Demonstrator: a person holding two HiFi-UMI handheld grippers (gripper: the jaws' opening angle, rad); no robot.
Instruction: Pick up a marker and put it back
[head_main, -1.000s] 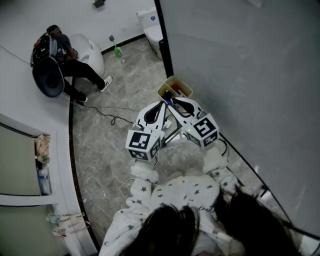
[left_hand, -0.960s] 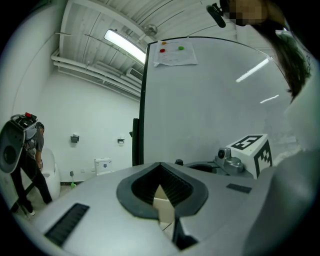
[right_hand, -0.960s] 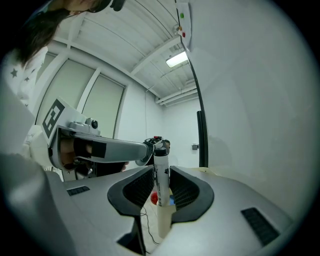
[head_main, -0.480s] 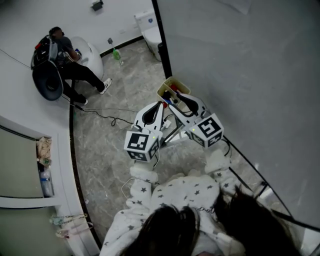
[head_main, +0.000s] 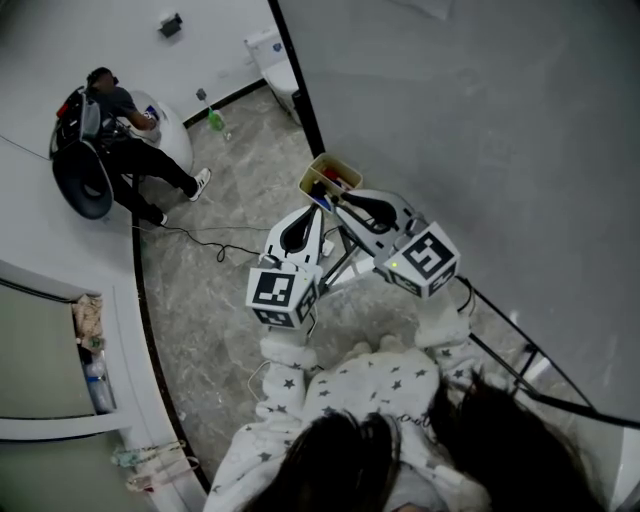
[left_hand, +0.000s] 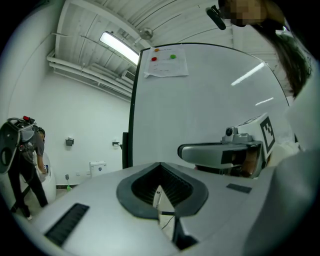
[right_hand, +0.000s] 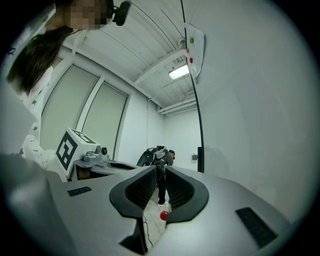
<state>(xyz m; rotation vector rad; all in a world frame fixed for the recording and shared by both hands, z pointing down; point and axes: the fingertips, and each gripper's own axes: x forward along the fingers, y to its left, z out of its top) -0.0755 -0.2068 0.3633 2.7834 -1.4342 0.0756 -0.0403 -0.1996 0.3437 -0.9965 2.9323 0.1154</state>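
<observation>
A yellow marker box (head_main: 313, 180) hangs at the whiteboard's lower edge, with a red marker (head_main: 331, 178) and other markers in it. My right gripper (head_main: 340, 204) reaches toward the box from the right. Its jaws are closing and a narrow gap still shows between them. A small red marker end (right_hand: 163, 215) sits low in that gap, beside the right jaw, and I cannot see both pads on it. My left gripper (head_main: 319, 208) is just left of the box with its tips together and nothing in them. The left gripper view shows only a thin sliver between those jaws.
The whiteboard (head_main: 480, 150) fills the right side on its black stand (head_main: 345, 265). A person (head_main: 120, 120) sits far off at the left wall. A cable (head_main: 200, 240) trails over the marble floor, and a green bottle (head_main: 216, 120) stands by the wall.
My right gripper has drawn back a little to the right, away from the box. The left gripper has stayed about where it was. The head view has shifted slightly.
</observation>
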